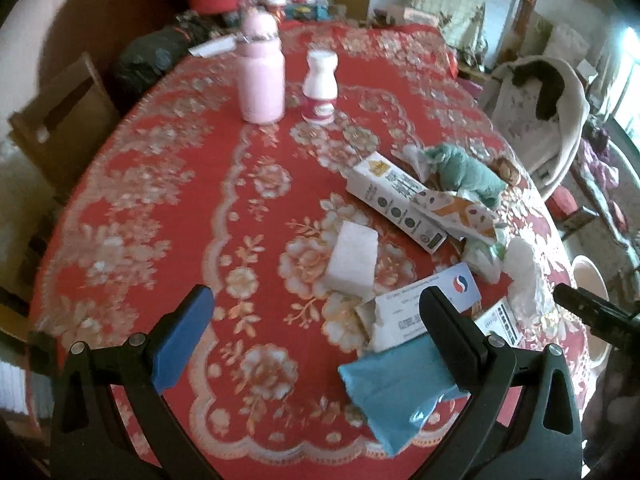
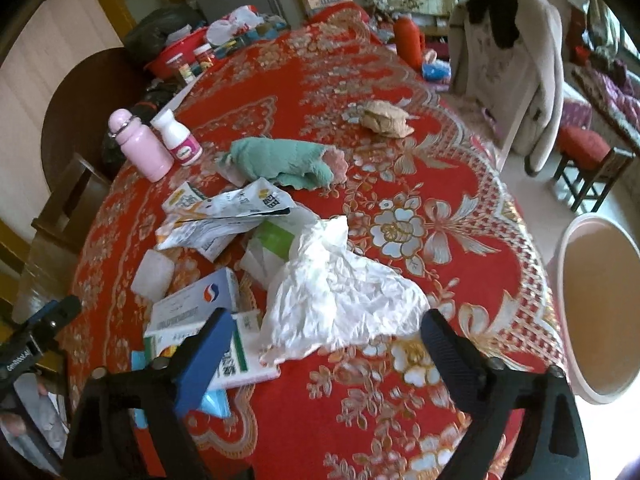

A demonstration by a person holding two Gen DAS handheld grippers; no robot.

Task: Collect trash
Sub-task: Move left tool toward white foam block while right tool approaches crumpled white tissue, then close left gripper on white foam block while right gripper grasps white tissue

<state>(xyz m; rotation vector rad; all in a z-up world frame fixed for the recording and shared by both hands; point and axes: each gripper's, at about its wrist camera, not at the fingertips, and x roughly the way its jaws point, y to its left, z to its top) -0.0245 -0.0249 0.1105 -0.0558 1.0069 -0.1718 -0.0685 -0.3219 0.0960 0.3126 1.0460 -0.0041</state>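
Our right gripper point(image 2: 326, 344), jaws wide and empty, straddles the crumpled white paper point(image 2: 340, 296), likely our next grab since the bin point(image 2: 600, 312) sits close. Left gripper point(image 1: 316, 320) gapes empty over the teal packet point(image 1: 396, 388).

Left tool point(image 1: 316, 316) and right tool point(image 2: 326, 332) both gape wide, holding nothing.

I see woven cloth with a raised floral pattern covering the surface point(image 2: 420, 152), and on it a crumpled, matt white paper sheet point(image 2: 340, 292) beside glossy printed cardboard boxes point(image 2: 200, 304). The pink bottle point(image 1: 262, 76) near the far edge looks like smooth plastic. The teal rag point(image 2: 280, 160) is soft, rough cloth, and the basin point(image 2: 600, 304) off the right edge is smooth plastic.
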